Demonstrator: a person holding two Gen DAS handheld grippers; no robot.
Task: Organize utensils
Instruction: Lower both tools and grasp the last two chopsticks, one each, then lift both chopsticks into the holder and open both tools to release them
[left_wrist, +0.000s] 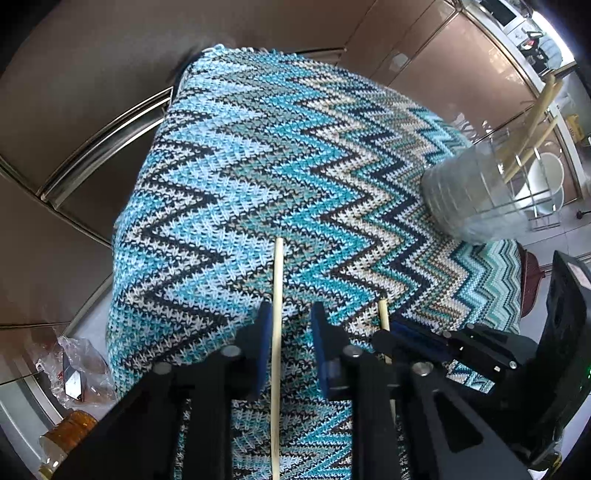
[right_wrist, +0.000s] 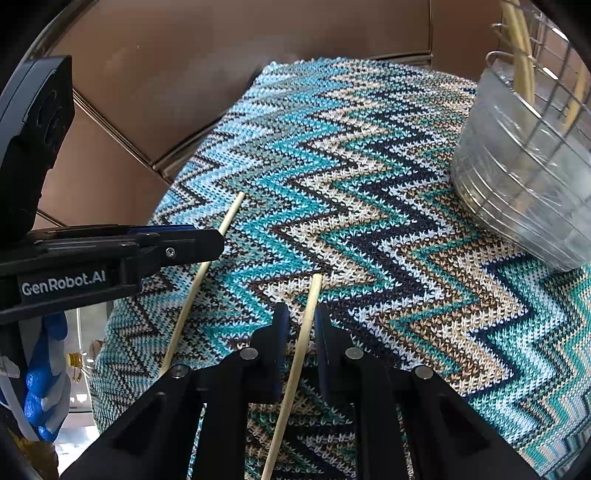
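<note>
Bamboo chopsticks are lying on the zigzag cloth (left_wrist: 295, 166): one chopstick (left_wrist: 277, 314) is running between the left gripper (left_wrist: 290, 321) jaws, the other chopstick (right_wrist: 306, 332) between the right gripper (right_wrist: 300, 321) jaws. Whether the narrowly spaced pads are pinching is unclear. A clear holder (right_wrist: 517, 192) is standing nearby.

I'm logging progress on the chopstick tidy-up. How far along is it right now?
Done: a few chopsticks already stand in the wire holder with its clear cup. In hand: the left gripper has one chopstick between its jaws and the right gripper has another; both sticks lie on the zigzag cloth, apparently not lifted yet. Left: carrying these two to the holder. No other loose utensils show.
</note>
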